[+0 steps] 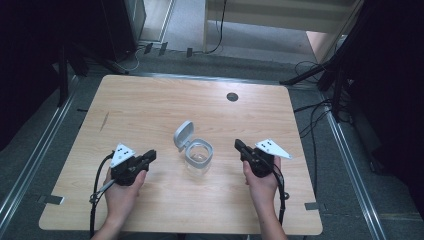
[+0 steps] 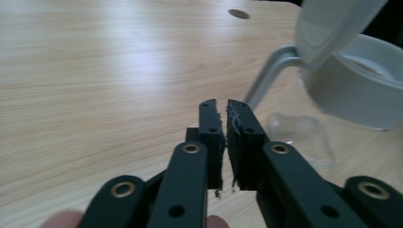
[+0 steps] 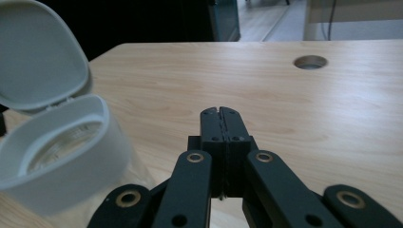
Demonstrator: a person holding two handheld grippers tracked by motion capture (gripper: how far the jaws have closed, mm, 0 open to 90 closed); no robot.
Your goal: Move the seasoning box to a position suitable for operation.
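a clear jar (image 1: 198,161) with a grey-white collar stands near the middle of the wooden table (image 1: 150,105), between the two grippers and apart from both. its hinged lid (image 1: 183,134) is flipped open, standing tilted up at the jar's far-left side. through the open mouth and clear wall nothing can be made out inside. the left gripper (image 1: 148,156), held in the left hand (image 1: 121,189) to the jar's left, has its jaws pressed nearly together on nothing, a thin slit between the pads. the right gripper (image 1: 238,145), held in the right hand (image 1: 261,184) to the jar's right, has its jaws pressed together, empty. a round hole (image 1: 232,96) sits in the table's far side.
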